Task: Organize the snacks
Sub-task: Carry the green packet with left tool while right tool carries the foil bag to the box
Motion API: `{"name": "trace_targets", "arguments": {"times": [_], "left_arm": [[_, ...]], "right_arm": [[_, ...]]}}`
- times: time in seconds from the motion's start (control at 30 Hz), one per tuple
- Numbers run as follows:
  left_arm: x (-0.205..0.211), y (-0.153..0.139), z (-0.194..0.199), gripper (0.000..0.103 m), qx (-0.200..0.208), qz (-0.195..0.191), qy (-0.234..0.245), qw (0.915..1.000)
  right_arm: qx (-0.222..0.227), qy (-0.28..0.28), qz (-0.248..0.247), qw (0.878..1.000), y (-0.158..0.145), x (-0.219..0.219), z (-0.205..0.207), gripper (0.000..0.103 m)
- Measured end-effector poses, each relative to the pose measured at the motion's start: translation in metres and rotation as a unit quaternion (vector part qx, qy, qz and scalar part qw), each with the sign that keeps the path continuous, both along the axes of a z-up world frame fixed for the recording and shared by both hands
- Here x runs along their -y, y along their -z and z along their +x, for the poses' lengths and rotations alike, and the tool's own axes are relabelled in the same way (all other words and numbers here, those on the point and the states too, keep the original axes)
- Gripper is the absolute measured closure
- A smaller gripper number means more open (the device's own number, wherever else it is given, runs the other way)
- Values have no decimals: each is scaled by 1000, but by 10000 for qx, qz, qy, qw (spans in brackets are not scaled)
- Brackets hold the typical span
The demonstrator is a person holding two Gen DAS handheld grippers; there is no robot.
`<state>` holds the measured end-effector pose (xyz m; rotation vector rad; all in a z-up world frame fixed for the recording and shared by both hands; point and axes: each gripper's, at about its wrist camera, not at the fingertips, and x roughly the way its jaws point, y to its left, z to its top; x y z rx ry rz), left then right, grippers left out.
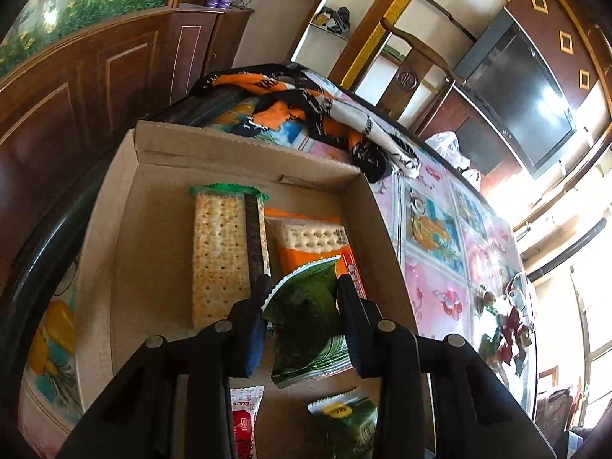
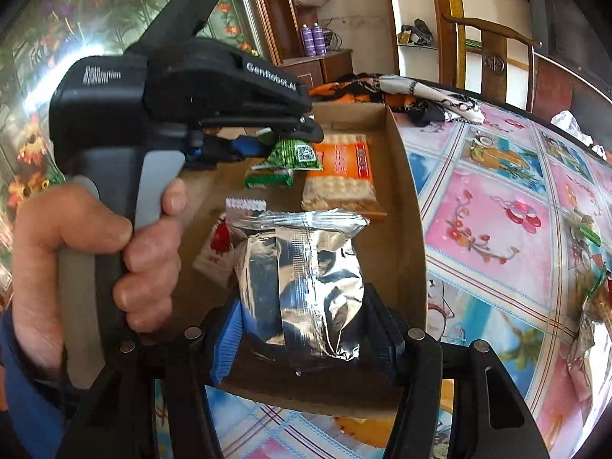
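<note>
A shallow cardboard box [image 1: 130, 229] lies on the table and holds snack packs. My left gripper [image 1: 304, 287] is shut on a green snack packet [image 1: 306, 317] and holds it over the box, above a cracker pack with green ends [image 1: 220, 252] and an orange cracker pack [image 1: 306, 241]. In the right wrist view my right gripper [image 2: 306, 306] is shut on a silver foil packet [image 2: 302, 279] over the box's near end [image 2: 405, 206]. The left gripper [image 2: 275, 141] shows there too, with the green packet [image 2: 292, 155] beside the orange pack [image 2: 344, 168].
A red-white packet [image 1: 244, 420] and a green packet [image 1: 344, 424] lie at the box's near end. An orange-black cloth [image 1: 306, 107] lies behind the box. More loose snacks [image 1: 508, 325] sit on the flowered tablecloth [image 2: 497, 229] to the right. A wooden chair [image 2: 493, 49] stands behind.
</note>
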<state>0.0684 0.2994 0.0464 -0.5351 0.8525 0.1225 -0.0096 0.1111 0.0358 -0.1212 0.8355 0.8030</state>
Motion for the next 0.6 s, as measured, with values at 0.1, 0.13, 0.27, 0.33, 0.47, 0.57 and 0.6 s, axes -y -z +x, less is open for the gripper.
{"name": "trace_targets", "arguments": {"times": [0.1, 0.13, 0.27, 0.33, 0.47, 0.57, 0.6], "left_arm": [[3, 0, 0, 69, -10, 103, 23, 9999], [4, 0, 0, 69, -13, 117, 27, 9999], [6, 0, 0, 69, -22, 182, 39, 9998], [7, -1, 0, 69, -22, 205, 53, 9998], [7, -1, 0, 69, -17, 193, 68, 9998], [7, -1, 0, 69, -18, 189, 67, 9998], [7, -1, 0, 69, -22, 190, 69, 9998]], "right_arm": [[70, -52, -74, 9999, 1, -1, -3, 40], [117, -65, -98, 9999, 1, -2, -6, 40], [212, -92, -158, 9996, 1, -4, -10, 40], [203, -104, -140, 9996, 1, -4, -10, 40], [197, -143, -128, 9996, 1, -4, -10, 39], [200, -151, -139, 9996, 1, -4, -12, 39], [202, -159, -146, 9996, 0, -4, -12, 39]]}}
